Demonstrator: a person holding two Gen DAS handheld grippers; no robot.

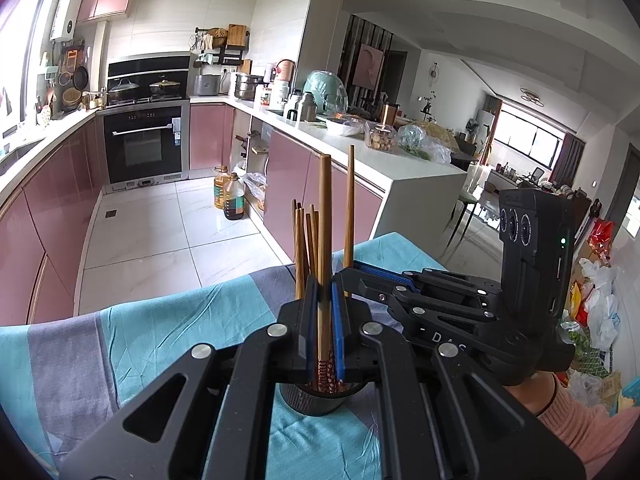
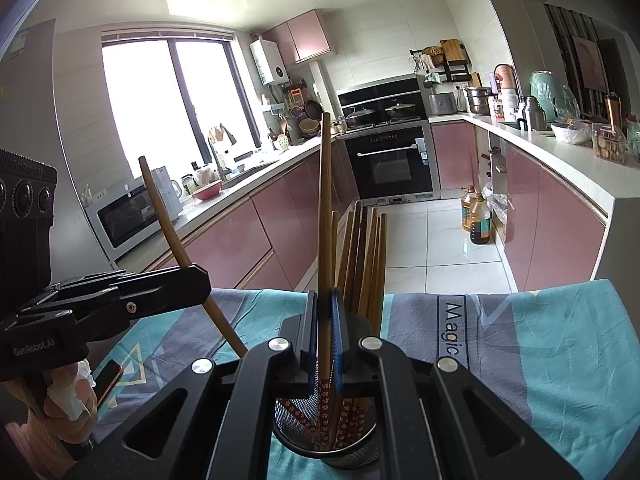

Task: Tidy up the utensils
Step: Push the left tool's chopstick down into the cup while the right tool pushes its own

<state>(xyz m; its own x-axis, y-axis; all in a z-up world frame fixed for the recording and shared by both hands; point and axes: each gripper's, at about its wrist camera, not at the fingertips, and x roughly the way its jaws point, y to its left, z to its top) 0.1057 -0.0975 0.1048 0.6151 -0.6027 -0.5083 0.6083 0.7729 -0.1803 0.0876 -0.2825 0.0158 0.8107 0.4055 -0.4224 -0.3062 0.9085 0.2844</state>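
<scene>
Now both grippers are clamped, each on one wooden chopstick, above a dark mesh utensil cup [image 2: 320, 446] that stands on a table draped in a teal and grey cloth [image 2: 560, 340]. Seen from the left wrist, the left gripper [image 1: 325, 316] has its blue-padded jaws pressed against a chopstick [image 1: 325, 240] that stands nearly upright, its patterned red lower end reaching down toward the cup [image 1: 316, 400] just below the jaws. From the right wrist, the right gripper [image 2: 325, 332] grips its own chopstick [image 2: 325, 220] in the same manner, upright, the patterned end dipping into the cup among the other decorated ends. A bundle of further chopsticks [image 2: 366, 256] stands in the cup just behind the held one, leaning slightly away. The left gripper [image 2: 192, 280] shows at the left of this view, with its chopstick [image 2: 172, 240] running through the jaws at a slant (the fisheye bends it, so the true tilt is hard to judge). In the left wrist view the right gripper [image 1: 348, 276] comes in from the right, its chopstick [image 1: 349, 204] rising behind the jaws. A hand [image 2: 68, 404] in a peach sleeve holds the left tool. Behind it all lies a kitchen with pink cabinets [image 2: 280, 220] and a black oven [image 2: 390, 160].
</scene>
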